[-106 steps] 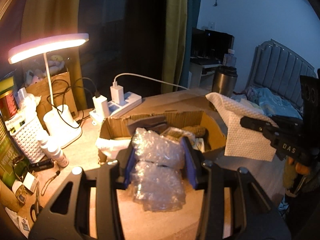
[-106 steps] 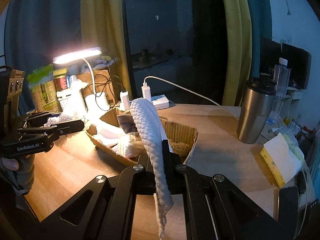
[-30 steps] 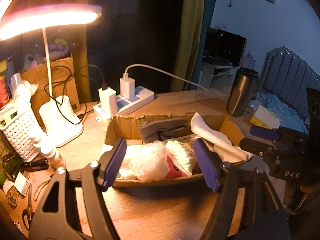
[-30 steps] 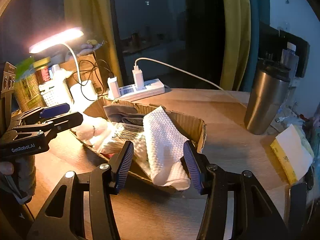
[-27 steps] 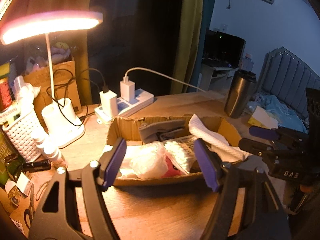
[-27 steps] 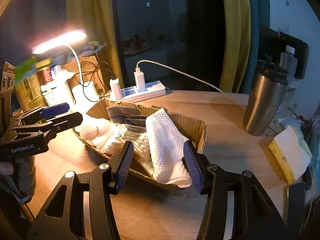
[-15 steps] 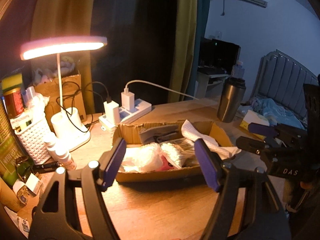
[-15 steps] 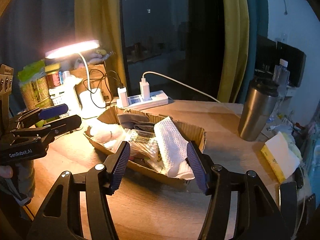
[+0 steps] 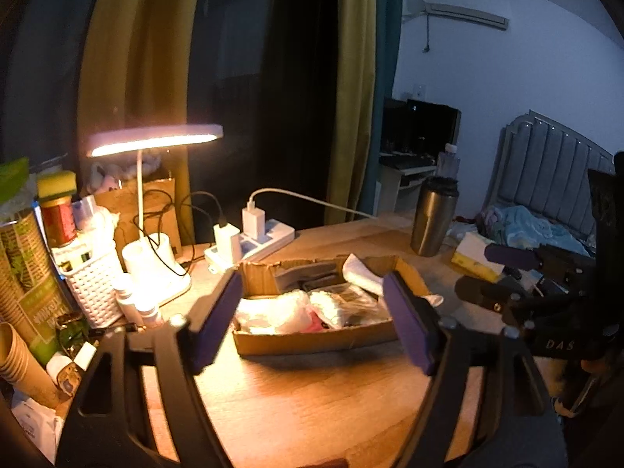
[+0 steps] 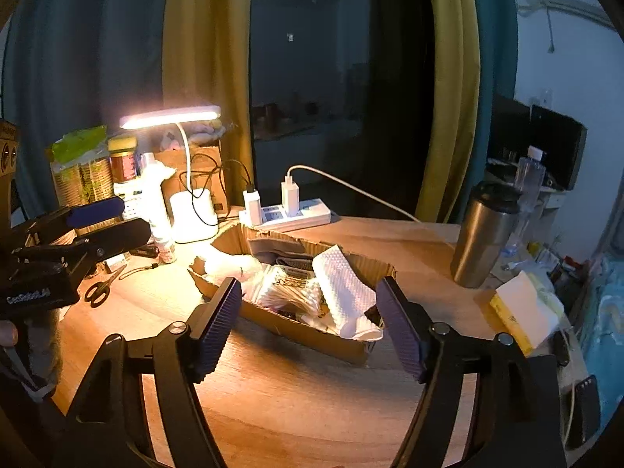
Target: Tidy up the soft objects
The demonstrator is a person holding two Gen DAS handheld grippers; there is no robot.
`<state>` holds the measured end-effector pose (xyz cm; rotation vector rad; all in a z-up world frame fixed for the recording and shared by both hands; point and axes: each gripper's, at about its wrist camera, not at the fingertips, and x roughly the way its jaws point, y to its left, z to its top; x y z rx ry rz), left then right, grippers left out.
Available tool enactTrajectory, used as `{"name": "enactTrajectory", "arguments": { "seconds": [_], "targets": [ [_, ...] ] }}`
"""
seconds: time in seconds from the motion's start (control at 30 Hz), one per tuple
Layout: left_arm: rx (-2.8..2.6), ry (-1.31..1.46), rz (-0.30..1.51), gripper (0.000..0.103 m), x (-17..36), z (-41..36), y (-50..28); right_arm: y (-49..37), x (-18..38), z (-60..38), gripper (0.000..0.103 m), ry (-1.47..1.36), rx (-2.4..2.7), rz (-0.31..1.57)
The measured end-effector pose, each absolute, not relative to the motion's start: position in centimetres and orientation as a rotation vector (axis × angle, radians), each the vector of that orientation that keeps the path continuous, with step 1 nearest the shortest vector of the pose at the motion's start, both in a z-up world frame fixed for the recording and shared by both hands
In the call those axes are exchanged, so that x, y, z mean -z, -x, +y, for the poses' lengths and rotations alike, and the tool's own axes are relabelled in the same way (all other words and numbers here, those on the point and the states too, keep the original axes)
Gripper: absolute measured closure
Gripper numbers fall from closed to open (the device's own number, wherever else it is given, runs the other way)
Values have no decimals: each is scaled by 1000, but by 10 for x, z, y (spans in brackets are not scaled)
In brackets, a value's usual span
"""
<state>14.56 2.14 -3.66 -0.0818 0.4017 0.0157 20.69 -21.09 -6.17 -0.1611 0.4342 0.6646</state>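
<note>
With both soft things now in the box (image 10: 296,329): towel (image 10: 343,292) at its right end, bubble wrap (image 9: 273,312) at its left. Left gripper (image 9: 312,323) and right gripper (image 10: 306,327) empty, jaws just widened, hovering short of it. Probably nearly finished; nothing soft seen loose nearby.

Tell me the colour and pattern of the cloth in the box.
White, dimpled waffle texture; right wrist view.

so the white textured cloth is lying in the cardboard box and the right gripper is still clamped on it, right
Not quite. The white textured cloth does lie in the cardboard box, but the right gripper is not clamped on it: its jaws have just been opening, with nothing between them, and they sit back from the box. The right wrist view shows this.
</note>
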Motion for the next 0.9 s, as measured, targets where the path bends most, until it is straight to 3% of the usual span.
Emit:
{"name": "enactTrajectory", "arguments": {
  "seconds": [0.23, 0.3, 0.9],
  "targets": [
    [-19, 80, 366, 20, 26, 20, -120, -183, 50, -214, 21, 161, -660, 394],
    [-24, 73, 355, 11, 23, 19, -112, -176, 47, -215, 20, 156, -661, 383],
    [-80, 53, 252, 9, -10, 5, -46, -110, 16, -241, 20, 128, -608, 283]
  ]
}}
